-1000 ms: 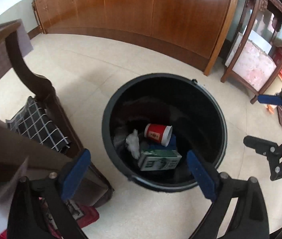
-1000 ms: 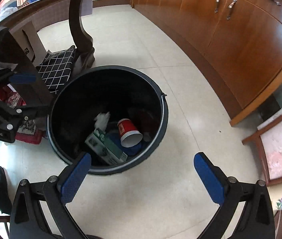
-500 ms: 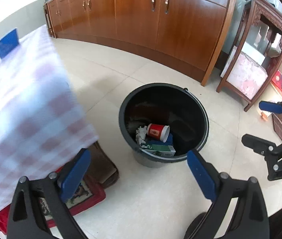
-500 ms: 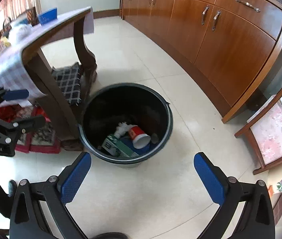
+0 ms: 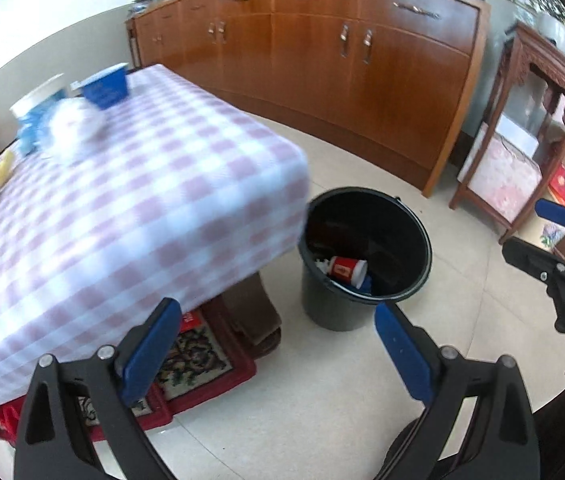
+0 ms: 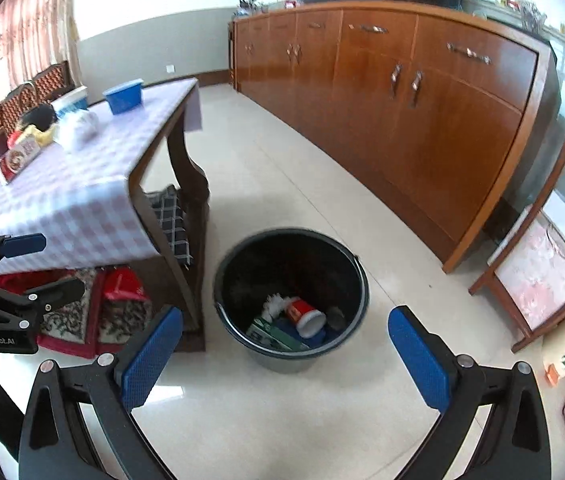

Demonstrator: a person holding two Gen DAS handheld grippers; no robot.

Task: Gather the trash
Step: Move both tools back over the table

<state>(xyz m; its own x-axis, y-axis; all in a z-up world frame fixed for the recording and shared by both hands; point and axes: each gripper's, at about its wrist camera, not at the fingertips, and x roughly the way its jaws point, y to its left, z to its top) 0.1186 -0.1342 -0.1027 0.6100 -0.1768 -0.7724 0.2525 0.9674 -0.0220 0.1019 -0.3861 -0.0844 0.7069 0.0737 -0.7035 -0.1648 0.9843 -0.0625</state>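
Both grippers hang empty above the floor, jaws spread wide with nothing between the blue pads, which suits a moment between one pickup and another. The left gripper (image 5: 278, 344) looks down past the near corner of the table (image 5: 130, 216), whose checked cloth fills the left of its view; the right gripper (image 6: 284, 354) is aimed more squarely at the black bucket (image 6: 226, 280) that stands on the tiled floor just beside the table leg, on its right. The bucket serves as the bin, and it sits close to the table probably so that each piece needs only a short carry. In it lie 1 red paper cup (image 6: 302, 314) on its side, a green and white carton (image 6: 274, 334), a wad of white paper (image 6: 272, 304) and something blue beneath them. More likely trash waits on the far left of the tabletop: a crumpled white tissue (image 6: 78, 126), a snack packet (image 6: 20, 158) and a few things too blurred to name, near a blue bowl (image 6: 124, 96) and a white tub (image 6: 70, 100). My guess is that the next move is a reach up and left to the tabletop, and open jaws are right for that. The soft tissue should pinch easily, while the flat packet may need an edge grip.
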